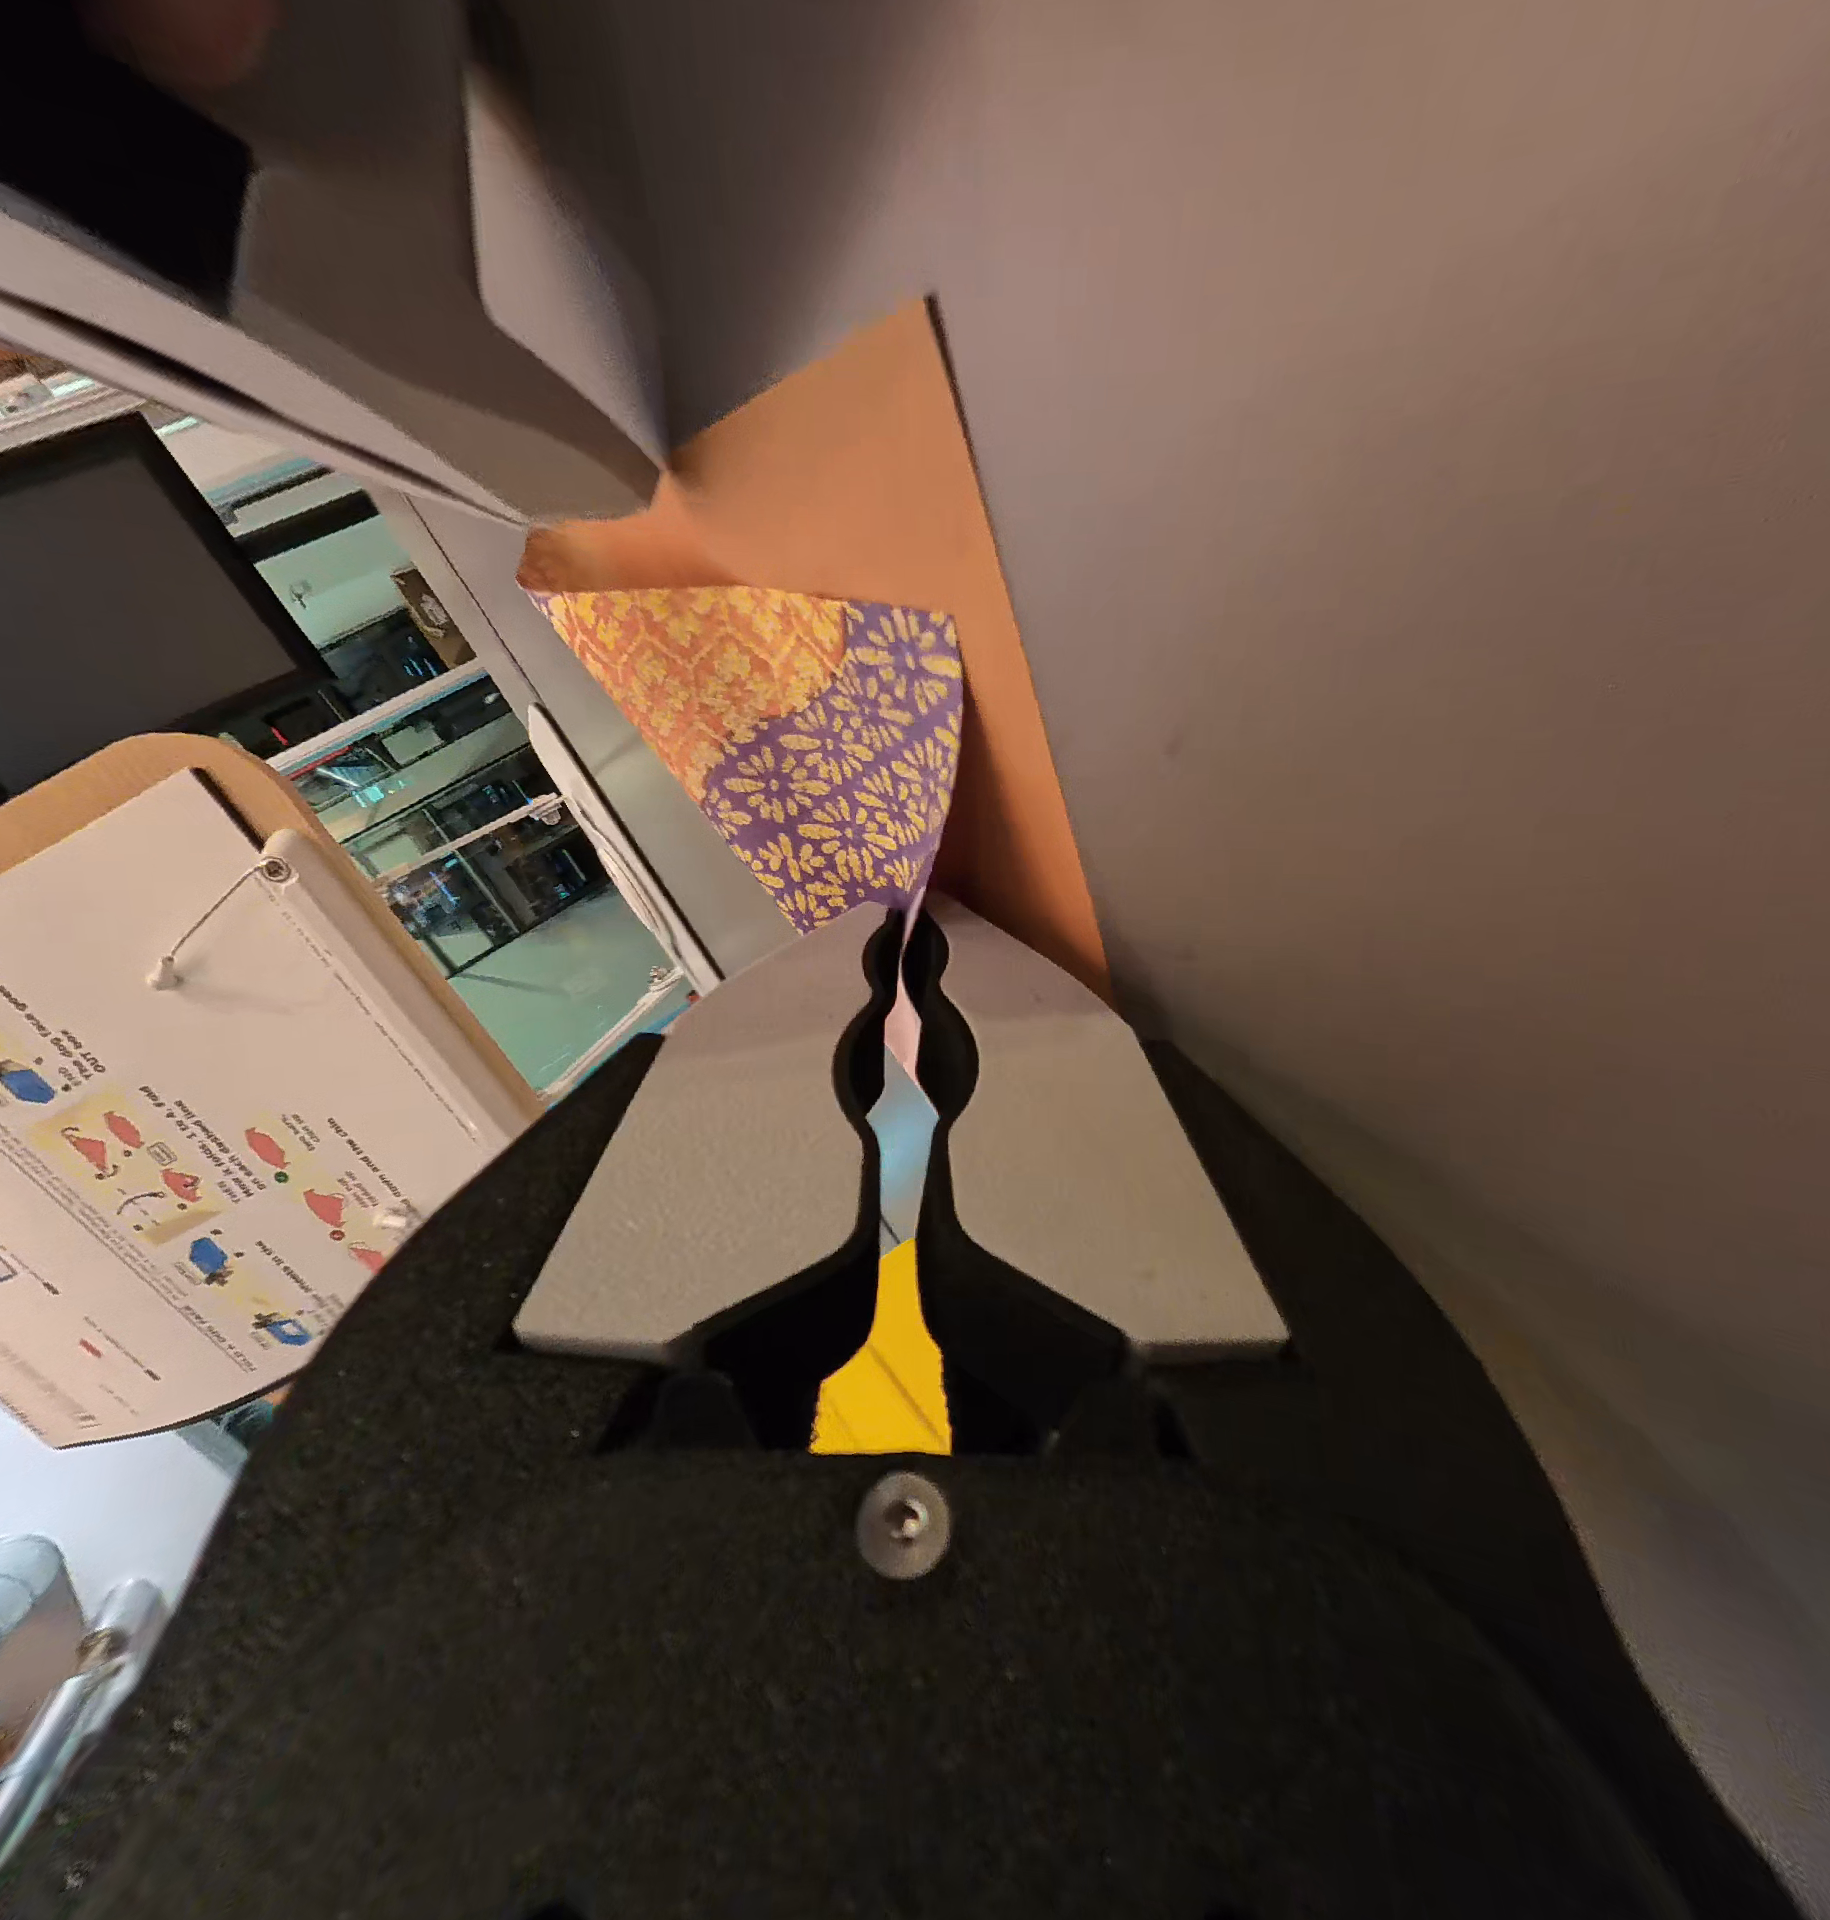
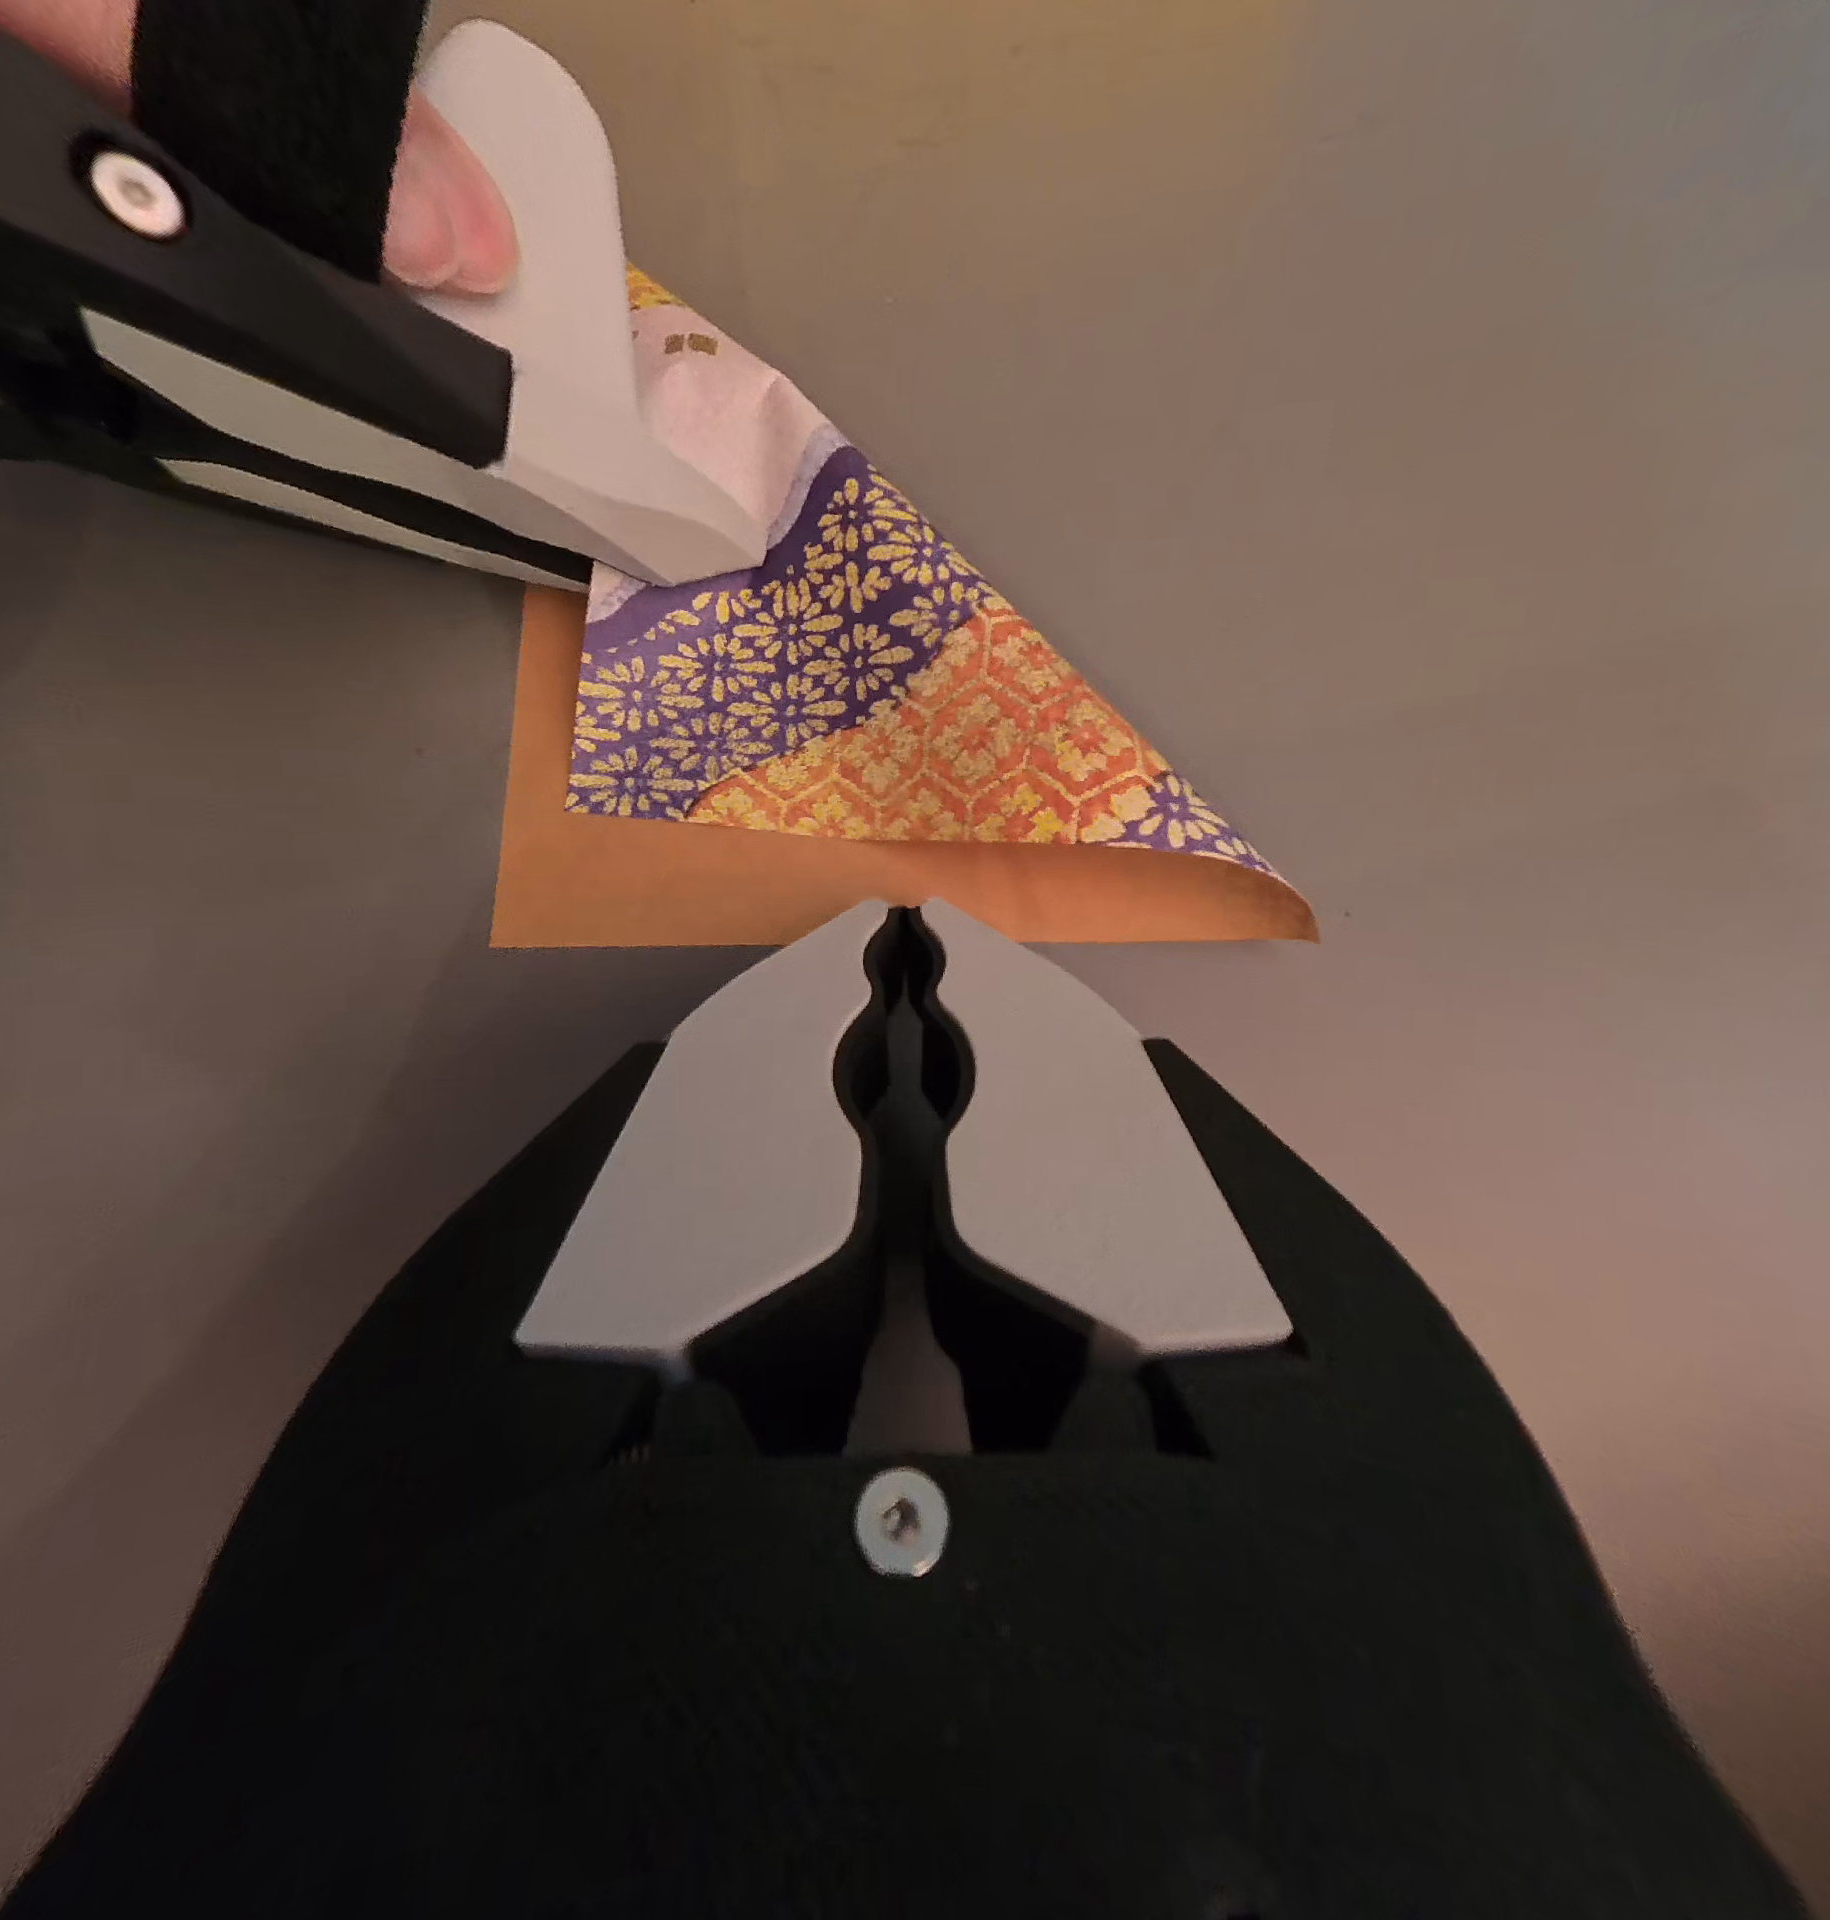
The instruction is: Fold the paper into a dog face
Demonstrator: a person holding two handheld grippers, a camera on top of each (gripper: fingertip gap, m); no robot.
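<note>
The paper is a square with a purple and orange-gold patterned face (image 2: 838, 707) and a plain brown back (image 2: 662, 894). It lies on the grey table (image 2: 1410, 520), with one patterned flap folded over diagonally and slightly lifted. My left gripper (image 1: 906, 930) is shut on the flap's pale corner; it also shows at the upper left of the right wrist view (image 2: 672, 540), with a hand (image 2: 443, 229) behind it. My right gripper (image 2: 906, 914) is shut, its tips touching the brown layer's near edge. In the left wrist view it (image 1: 641, 478) presses on the brown paper (image 1: 838, 468) above the patterned flap (image 1: 817, 748).
An instruction sheet on a wooden board (image 1: 194, 1039) stands at the left of the left wrist view, with a dark monitor (image 1: 90, 592) behind it. Metal parts (image 1: 49, 1662) show at the lower left. The grey table (image 1: 1410, 727) extends around the paper.
</note>
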